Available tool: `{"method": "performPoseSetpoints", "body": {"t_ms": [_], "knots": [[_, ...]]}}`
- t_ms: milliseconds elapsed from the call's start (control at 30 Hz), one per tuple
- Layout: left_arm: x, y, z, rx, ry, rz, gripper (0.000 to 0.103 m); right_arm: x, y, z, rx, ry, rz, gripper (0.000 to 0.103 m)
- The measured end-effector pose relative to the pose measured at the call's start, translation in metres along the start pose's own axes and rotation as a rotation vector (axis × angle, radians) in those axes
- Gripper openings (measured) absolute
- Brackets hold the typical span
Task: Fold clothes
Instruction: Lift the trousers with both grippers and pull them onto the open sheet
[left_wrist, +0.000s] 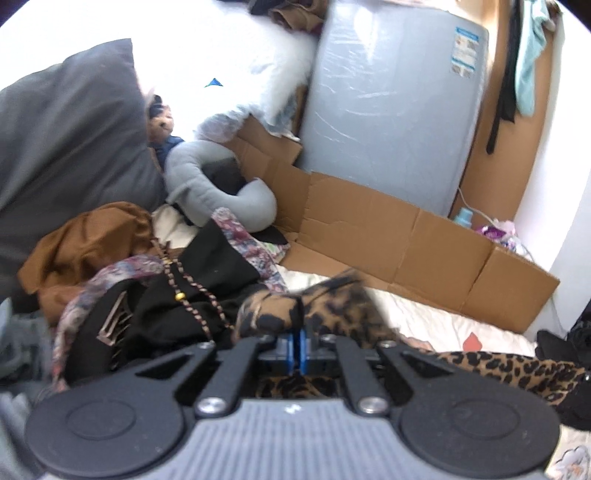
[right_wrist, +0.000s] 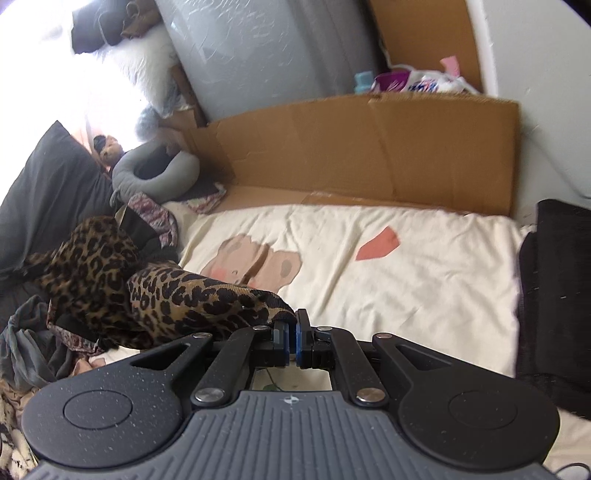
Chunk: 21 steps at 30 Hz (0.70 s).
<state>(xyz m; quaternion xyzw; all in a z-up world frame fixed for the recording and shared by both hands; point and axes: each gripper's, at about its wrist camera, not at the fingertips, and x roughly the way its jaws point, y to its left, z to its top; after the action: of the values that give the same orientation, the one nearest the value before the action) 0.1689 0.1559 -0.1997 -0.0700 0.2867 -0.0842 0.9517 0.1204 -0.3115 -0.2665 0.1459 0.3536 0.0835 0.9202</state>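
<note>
**A:** What sits at your far left?

**B:** A dark pillow leans there, and below it lies a heap of clothes, brown, black and flowered, right up against my left claw. No free room on that side.

**A:** And that claw?

**B:** Clenched on a bunched edge of the leopard cloth. The cloth runs off to the right, draping past my claw's body.

**A:** The right claw?

**B:** My right claw pinches another edge of the same leopard cloth, which trails left toward the heap.

**A:** Where is the open room?

**B:** Ahead and to the right: the cream blanket lies bare, bounded behind by a cardboard wall and at the far right by a black cushion.
</note>
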Motion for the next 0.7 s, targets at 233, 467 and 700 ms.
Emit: {"method": "performPoseSetpoints", "body": {"t_ms": [233,467,700], "knots": [[-0.047,0.01,-0.007,-0.046,0.025,0.051,0.003,-0.038,-0.017,0.001,0.043,-0.012,-0.068,0.001],[-0.09,0.023,-0.019,-0.101,0.056,0.093,0.003,-0.073,-0.027,-0.009,0.054,-0.001,-0.117,0.001],[-0.128,0.029,-0.034,-0.141,0.105,0.111,0.003,-0.103,-0.033,-0.018,0.051,0.017,-0.158,0.001]]}}
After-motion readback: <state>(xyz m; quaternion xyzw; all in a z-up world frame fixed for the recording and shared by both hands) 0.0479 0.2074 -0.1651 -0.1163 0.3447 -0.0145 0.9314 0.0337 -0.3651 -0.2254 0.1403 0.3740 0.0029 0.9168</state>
